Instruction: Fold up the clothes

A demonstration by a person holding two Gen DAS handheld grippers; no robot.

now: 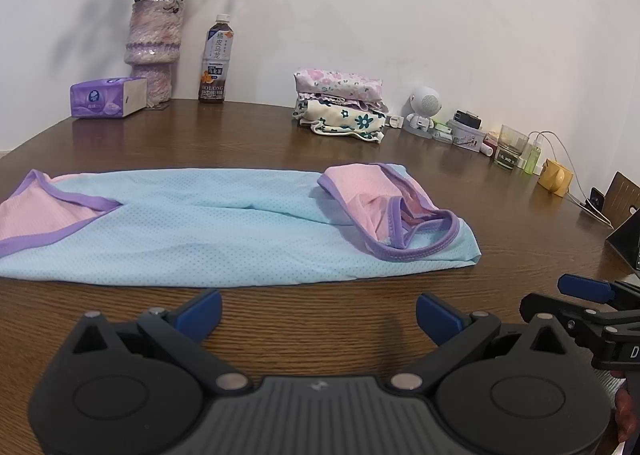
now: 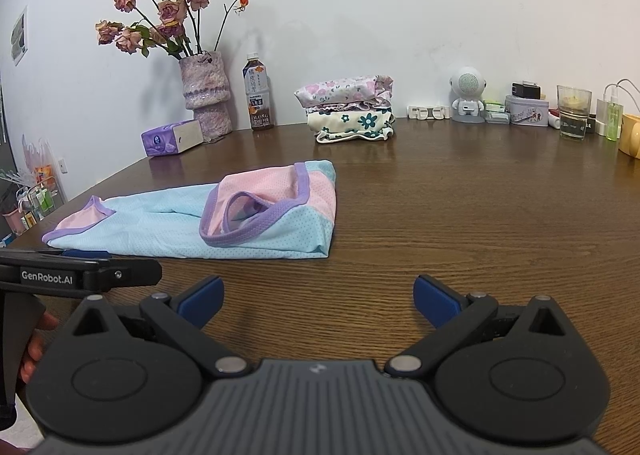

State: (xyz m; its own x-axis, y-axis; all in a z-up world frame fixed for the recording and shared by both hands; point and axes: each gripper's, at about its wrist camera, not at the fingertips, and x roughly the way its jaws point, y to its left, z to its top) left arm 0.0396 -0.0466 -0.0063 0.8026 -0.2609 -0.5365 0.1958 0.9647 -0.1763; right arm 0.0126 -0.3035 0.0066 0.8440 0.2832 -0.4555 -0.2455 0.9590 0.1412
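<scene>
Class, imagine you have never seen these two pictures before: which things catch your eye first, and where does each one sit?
The light blue garment with pink panels and purple trim lies stretched across the middle of the brown table. Behind it, against the white wall, sits a stack of folded floral clothes, and further left a vase of dried roses. In the foreground the left claw and right claw are both open and empty.

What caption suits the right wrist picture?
Open right gripper hovers before a partly folded blue-and-pink garment on a wooden table.

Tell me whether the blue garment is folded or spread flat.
Partly folded: the blue garment lies as a long narrow strip on the table, sides turned in, pink strap end doubled back on top.
</scene>
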